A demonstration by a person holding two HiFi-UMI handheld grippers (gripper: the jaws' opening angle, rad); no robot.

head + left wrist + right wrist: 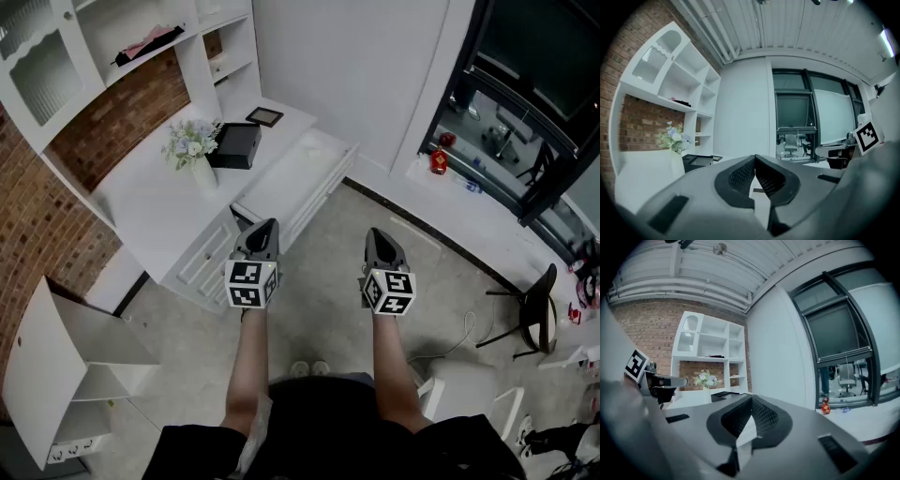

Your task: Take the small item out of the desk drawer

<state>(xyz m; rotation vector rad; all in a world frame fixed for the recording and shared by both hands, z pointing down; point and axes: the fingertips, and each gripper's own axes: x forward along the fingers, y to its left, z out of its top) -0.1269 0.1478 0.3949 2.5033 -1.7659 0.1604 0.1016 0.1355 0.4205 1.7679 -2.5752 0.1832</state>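
The white desk [155, 206] stands at the left against a brick wall. Its drawer fronts [208, 255] face me and look closed, and no small item shows. My left gripper [265, 226] hangs in the air just off the desk's front corner, shut with nothing between its jaws. In the left gripper view that gripper [754, 157] points level over the desk top. My right gripper [378, 235] is held beside it over the floor, also shut and empty. In the right gripper view its jaw tips [751, 398] meet.
On the desk stand a vase of flowers [193, 150], a black box [235, 145] and a small dark frame [264, 116]. A low white cabinet [302, 173] adjoins the desk. A white shelf unit [66, 361] lies at the left, a black stool [532, 307] stands at the right.
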